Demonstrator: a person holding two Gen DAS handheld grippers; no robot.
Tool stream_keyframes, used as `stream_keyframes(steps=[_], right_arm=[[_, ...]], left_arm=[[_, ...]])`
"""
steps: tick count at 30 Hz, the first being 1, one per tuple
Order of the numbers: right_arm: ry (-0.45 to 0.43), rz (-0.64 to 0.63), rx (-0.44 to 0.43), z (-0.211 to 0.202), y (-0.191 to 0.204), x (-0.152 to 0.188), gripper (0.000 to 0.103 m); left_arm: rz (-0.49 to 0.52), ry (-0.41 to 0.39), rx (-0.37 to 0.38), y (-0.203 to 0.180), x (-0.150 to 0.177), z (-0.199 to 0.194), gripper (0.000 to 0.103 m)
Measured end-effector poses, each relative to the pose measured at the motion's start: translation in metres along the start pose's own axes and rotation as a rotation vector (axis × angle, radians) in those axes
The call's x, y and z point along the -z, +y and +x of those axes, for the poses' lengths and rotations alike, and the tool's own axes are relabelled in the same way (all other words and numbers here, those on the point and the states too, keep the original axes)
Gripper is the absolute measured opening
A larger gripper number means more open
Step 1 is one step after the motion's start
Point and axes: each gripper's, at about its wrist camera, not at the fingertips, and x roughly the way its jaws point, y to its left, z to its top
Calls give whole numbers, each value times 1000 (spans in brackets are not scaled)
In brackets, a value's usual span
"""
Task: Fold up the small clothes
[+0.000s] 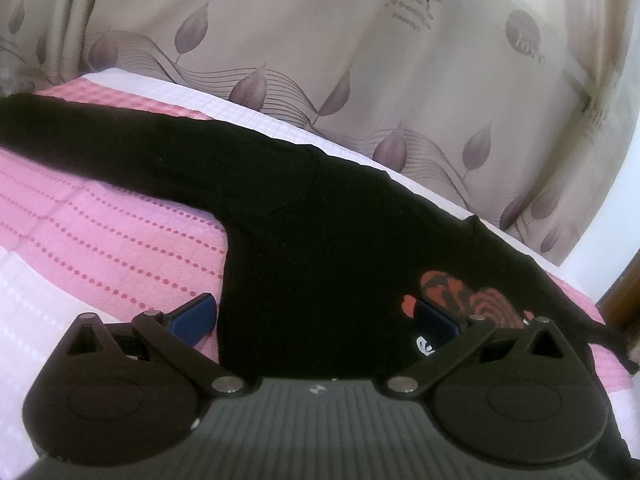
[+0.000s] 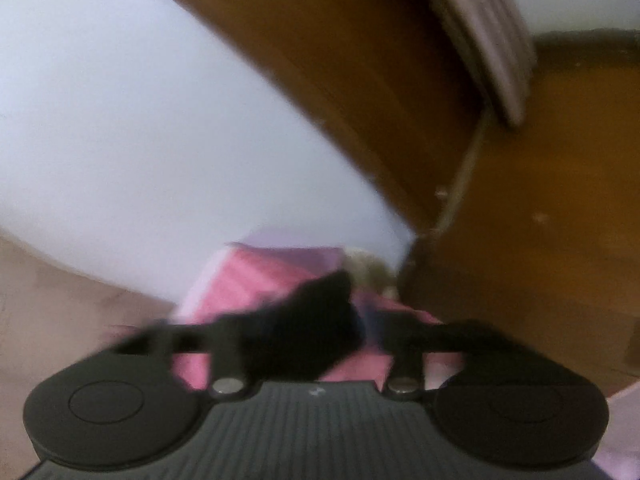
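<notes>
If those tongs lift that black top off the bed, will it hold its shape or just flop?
Probably flop: the black top lies flat, following the pink bedspread. Its long sleeve would likely dangle. It looks like thin fabric, so probably light; the blurry right view seems to show cloth hanging limp.

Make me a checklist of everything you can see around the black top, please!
Surface: pink and white bedspread, dotted stripes.
Job's things: black long-sleeved top lying flat, one sleeve stretched out, red print near the hem.
Clutter: nothing seen.
Grippers: left gripper open over the top's hem, blue fingers spread wide; right gripper blurred, black cloth between its fingers, grip unclear.
Cables: nothing seen.
Surroundings: leaf-print curtain behind the bed; white wall and brown wooden door in the right view.
</notes>
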Motion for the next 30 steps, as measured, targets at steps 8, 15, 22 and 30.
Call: stream_keyframes(steps=[8, 15, 22, 30], right_arm=[[37, -99, 71, 39, 25, 6, 13], [-272, -135, -156, -26, 19, -22, 8], [-172, 51, 11, -10, -58, -24, 10], [-30, 208, -85, -22, -91, -15, 72]], left_arm=[[19, 8, -13, -2, 0, 0, 103], [34, 14, -25, -5, 0, 1, 103], [33, 14, -24, -5, 0, 1, 103], [32, 14, -22, -4, 0, 1, 103]])
